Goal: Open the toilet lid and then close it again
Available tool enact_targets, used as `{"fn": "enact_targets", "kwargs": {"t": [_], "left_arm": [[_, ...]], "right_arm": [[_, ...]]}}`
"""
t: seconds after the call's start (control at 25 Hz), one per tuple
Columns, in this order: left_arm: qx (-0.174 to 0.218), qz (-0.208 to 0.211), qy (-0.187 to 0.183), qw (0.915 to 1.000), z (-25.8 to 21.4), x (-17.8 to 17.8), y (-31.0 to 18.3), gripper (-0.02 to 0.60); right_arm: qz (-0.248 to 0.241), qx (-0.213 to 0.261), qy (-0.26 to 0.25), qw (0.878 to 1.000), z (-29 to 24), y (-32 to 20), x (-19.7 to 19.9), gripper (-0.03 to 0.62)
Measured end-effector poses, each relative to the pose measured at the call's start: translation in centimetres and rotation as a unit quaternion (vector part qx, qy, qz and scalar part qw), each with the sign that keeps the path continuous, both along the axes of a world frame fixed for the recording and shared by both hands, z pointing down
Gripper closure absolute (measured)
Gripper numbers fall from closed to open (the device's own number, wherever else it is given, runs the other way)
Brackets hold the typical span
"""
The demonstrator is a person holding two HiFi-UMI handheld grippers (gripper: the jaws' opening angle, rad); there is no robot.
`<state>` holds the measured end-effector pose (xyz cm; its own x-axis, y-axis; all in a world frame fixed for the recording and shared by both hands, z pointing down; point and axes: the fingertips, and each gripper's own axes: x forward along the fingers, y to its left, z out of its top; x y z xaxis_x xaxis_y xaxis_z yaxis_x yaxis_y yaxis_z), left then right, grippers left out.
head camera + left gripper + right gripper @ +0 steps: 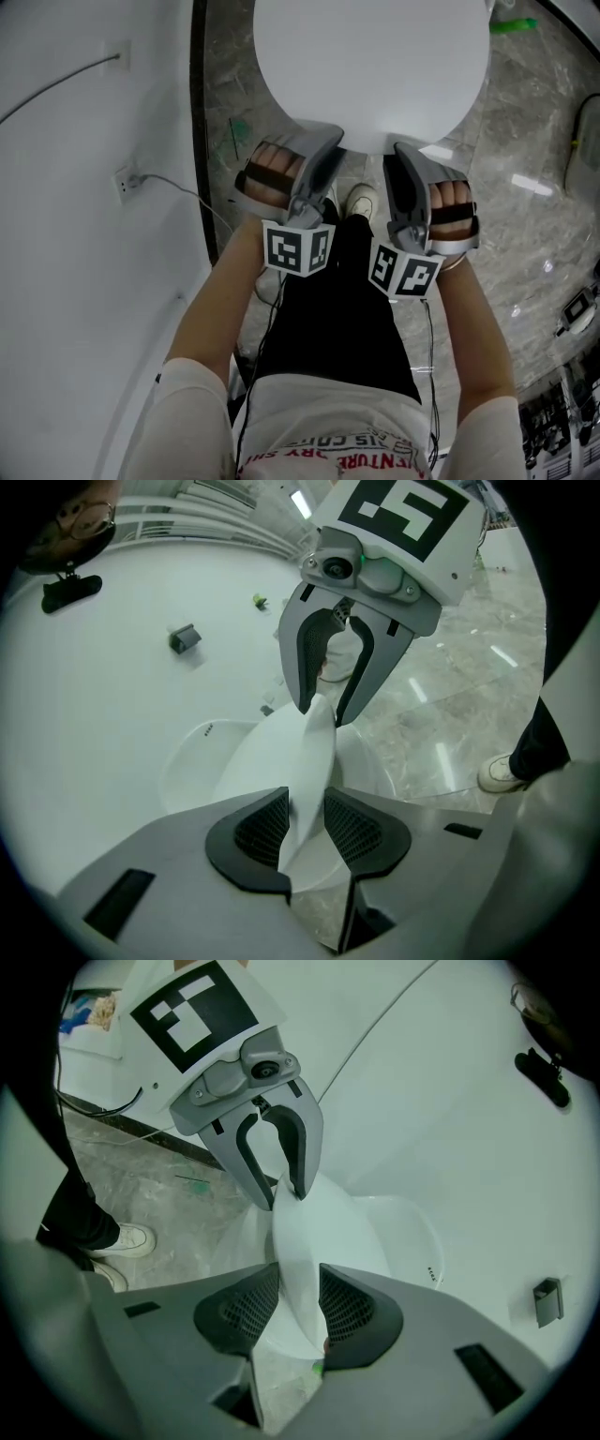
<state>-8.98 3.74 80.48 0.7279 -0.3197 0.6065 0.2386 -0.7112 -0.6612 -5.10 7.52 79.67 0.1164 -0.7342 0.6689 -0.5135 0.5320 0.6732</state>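
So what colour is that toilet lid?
The toilet lid is plain white, clearest in the head view.

The head camera looks steeply down on the toilet lid [375,66], while cameras on the left gripper [330,142] and right gripper [396,155] face each other closely across it.

The toilet lid [375,66] is a smooth, plain white oval. It is tilted, with its front edge lifted clear of the white bowl [187,761] beneath. That front rim is pinched in the jaws of the left gripper [307,803] and the right gripper [300,1288], side by side.
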Motion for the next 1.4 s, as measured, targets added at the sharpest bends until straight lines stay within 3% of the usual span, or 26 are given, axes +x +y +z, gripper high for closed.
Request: {"fn": "enact_targets", "kwargs": {"t": [0.28, 0.44, 0.72, 1.0, 1.2, 1.4], "left_arm": [[0.003, 0.003, 0.013, 0.9999, -6.0, 1.0, -0.7, 0.481], [0.007, 0.000, 0.032, 0.9995, -10.6, 1.9, -1.6, 0.496], [0.010, 0.009, 0.027, 0.9996, -16.2, 3.8, -3.8, 0.511], [-0.021, 0.000, 0.045, 0.9987, -20.8, 5.4, -6.4, 0.518], [-0.018, 0.023, 0.051, 0.9983, -23.2, 6.7, -8.3, 0.523], [-0.025, 0.050, 0.061, 0.9966, -26.4, 8.9, -11.0, 0.529]], "right_arm": [[-0.006, 0.019, 0.010, 1.000, -5.7, -0.7, 0.8, 0.485], [-0.001, 0.050, 0.012, 0.999, -10.1, -1.5, 1.5, 0.520], [0.012, 0.065, 0.003, 0.998, -15.4, -3.8, 3.2, 0.537], [0.014, 0.067, 0.005, 0.998, -20.1, -6.4, 4.7, 0.557], [0.017, 0.068, 0.008, 0.998, -22.5, -8.3, 6.0, 0.559], [0.051, 0.072, 0.005, 0.996, -25.6, -11.2, 8.2, 0.560]]}}
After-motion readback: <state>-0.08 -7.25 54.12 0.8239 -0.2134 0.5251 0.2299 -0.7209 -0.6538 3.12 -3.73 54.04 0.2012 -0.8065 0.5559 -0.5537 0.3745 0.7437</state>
